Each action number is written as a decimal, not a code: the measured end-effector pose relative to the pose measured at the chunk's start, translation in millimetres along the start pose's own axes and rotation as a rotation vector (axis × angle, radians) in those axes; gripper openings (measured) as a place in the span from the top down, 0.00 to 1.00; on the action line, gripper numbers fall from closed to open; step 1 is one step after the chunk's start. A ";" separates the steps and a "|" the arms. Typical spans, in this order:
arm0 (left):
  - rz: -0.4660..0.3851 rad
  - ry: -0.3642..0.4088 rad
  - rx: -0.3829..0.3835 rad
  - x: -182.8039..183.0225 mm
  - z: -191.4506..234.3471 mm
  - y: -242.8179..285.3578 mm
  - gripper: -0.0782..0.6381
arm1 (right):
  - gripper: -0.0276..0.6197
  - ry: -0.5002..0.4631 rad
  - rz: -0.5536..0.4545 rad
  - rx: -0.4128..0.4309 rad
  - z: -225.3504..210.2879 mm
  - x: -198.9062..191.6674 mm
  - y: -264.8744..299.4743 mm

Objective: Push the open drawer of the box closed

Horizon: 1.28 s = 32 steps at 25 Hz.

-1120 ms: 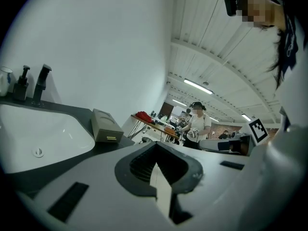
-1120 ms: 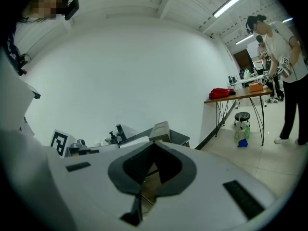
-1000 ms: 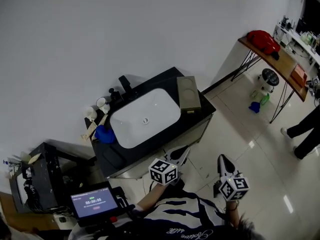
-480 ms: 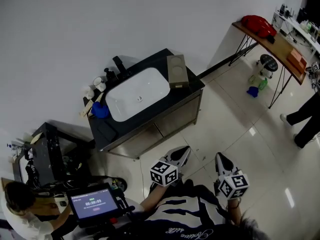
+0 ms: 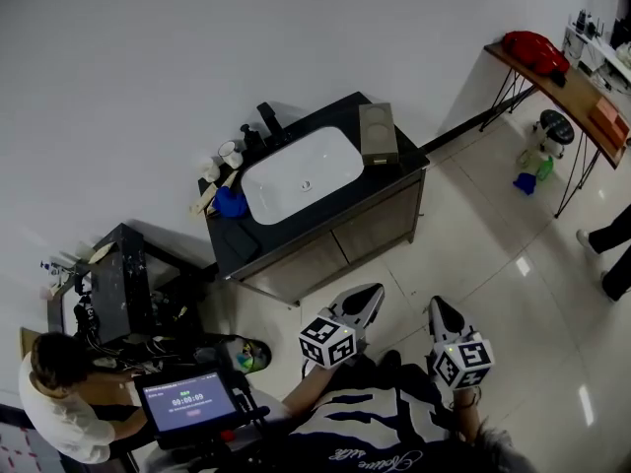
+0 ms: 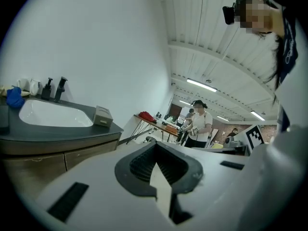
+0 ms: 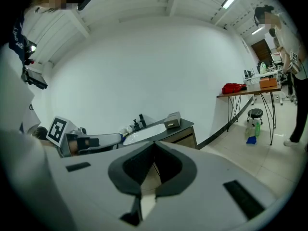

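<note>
A beige-grey box (image 5: 378,133) lies at the right end of the black sink counter (image 5: 394,180), well ahead of me across the floor. It is too small to tell how its drawer stands. The box (image 6: 102,116) also shows small in the left gripper view, and the box (image 7: 172,121) again in the right gripper view. My left gripper (image 5: 373,293) and right gripper (image 5: 436,310) hang side by side over the tiled floor, far short of the counter. Both are shut with nothing between the jaws, as the left gripper (image 6: 156,147) and right gripper (image 7: 154,146) show up close.
A white basin (image 5: 304,173), faucet, bottles, cups and a blue cloth (image 5: 230,203) share the counter. Cabinet doors (image 5: 370,233) face me below it. A seated person (image 5: 59,397), a tablet (image 5: 187,402) and a black rack (image 5: 113,284) are at left. A wooden table (image 5: 567,77) stands at right.
The counter with the box has drawn away from the grippers and shifted in the head view. A seated person has come into view at lower left. Both grippers stay shut.
</note>
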State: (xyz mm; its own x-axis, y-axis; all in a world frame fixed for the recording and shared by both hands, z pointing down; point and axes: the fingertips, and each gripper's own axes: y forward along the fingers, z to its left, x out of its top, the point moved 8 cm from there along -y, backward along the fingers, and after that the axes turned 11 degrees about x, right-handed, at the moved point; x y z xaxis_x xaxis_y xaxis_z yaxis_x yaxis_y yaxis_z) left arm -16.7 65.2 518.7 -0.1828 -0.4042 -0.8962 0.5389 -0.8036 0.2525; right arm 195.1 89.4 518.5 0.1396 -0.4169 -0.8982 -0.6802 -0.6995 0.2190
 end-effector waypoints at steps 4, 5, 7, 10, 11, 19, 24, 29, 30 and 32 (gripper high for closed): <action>-0.015 0.009 -0.007 8.4 2.9 -14.7 0.90 | 0.96 -0.019 -0.019 0.012 15.6 7.9 8.0; -0.016 0.015 -0.007 10.7 4.8 -19.0 0.90 | 0.96 -0.022 -0.023 0.014 20.1 11.0 11.1; -0.013 0.033 -0.004 14.8 10.2 -29.2 0.90 | 0.96 -0.030 -0.028 0.022 31.1 15.6 18.0; -0.008 0.051 0.008 14.5 20.7 -43.0 0.90 | 0.96 -0.037 -0.025 0.035 46.6 13.7 27.0; -0.008 0.049 0.014 12.2 24.1 -45.8 0.90 | 0.96 -0.040 -0.021 0.038 49.6 11.0 29.4; 0.006 0.032 0.021 10.9 45.7 -71.6 0.90 | 0.96 -0.053 0.011 0.044 82.8 11.1 46.2; 0.018 0.027 0.011 1.6 48.6 -76.6 0.90 | 0.96 -0.075 0.028 0.014 89.4 6.1 45.3; 0.032 0.029 -0.011 -5.4 44.5 -78.2 0.90 | 0.96 -0.069 0.025 0.008 93.2 2.8 36.8; 0.034 0.030 -0.016 -6.4 43.4 -78.2 0.90 | 0.96 -0.069 0.025 0.006 93.7 2.2 35.3; 0.037 0.033 -0.024 -7.5 42.0 -78.3 0.90 | 0.96 -0.071 0.024 0.003 95.1 1.5 33.4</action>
State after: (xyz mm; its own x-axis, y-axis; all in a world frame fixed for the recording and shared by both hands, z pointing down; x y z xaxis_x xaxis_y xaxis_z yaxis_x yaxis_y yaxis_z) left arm -92.0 112.8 521.0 -0.1351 -0.4182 -0.8983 0.5645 -0.7775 0.2770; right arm 104.2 120.6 488.2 0.0720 -0.3909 -0.9176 -0.6846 -0.6885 0.2396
